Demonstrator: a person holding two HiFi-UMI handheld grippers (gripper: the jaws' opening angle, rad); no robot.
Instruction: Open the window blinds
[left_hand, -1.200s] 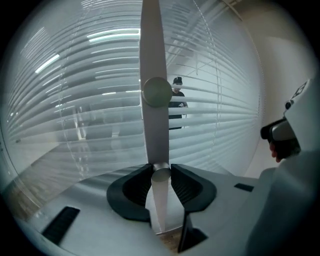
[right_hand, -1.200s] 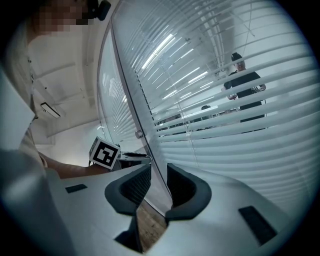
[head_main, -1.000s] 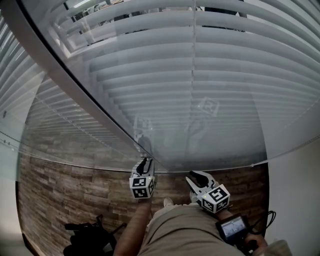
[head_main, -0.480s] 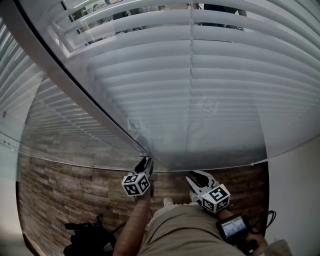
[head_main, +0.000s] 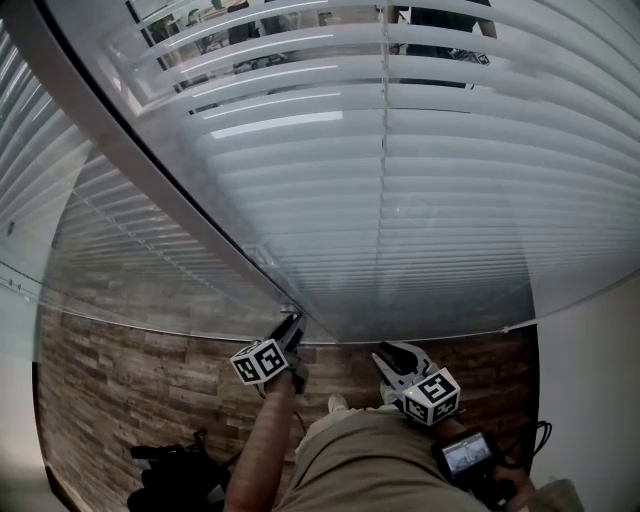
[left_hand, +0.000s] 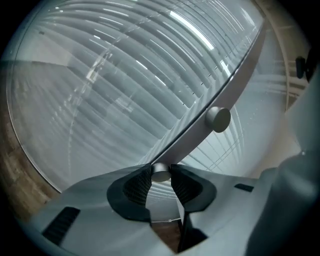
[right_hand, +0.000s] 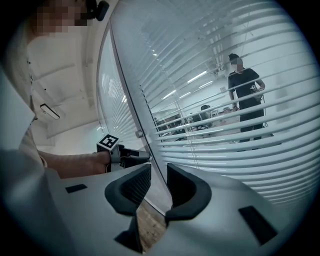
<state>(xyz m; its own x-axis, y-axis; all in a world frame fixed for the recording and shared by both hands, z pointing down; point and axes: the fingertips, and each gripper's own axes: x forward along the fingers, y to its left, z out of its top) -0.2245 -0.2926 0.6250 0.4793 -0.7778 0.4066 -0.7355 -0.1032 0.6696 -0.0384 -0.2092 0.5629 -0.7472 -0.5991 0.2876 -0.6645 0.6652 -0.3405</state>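
Rolled over, left tongs (head_main: 292, 322) clench the knob (left_hand: 160, 173) at the frame post's (left_hand: 239, 75) foot; right tongs (right_hand: 158, 182) gape empty beside it.

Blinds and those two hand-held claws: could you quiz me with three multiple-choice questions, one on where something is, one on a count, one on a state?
1. What is the left gripper clamped on?
A. a blind slat
B. a round knob on the window frame
C. a pull cord

2. How many knobs show on that frame in the left gripper view?
A. one
B. two
C. four

3. How does the right gripper stand?
A. open, holding nothing
B. shut on a slat
C. shut on a cord

Answers:
1 B: its pads press the round knob from both sides.
2 B: the gripped one plus a second knob higher up the frame.
3 A: a clear gap shows between its pads, with nothing in it.
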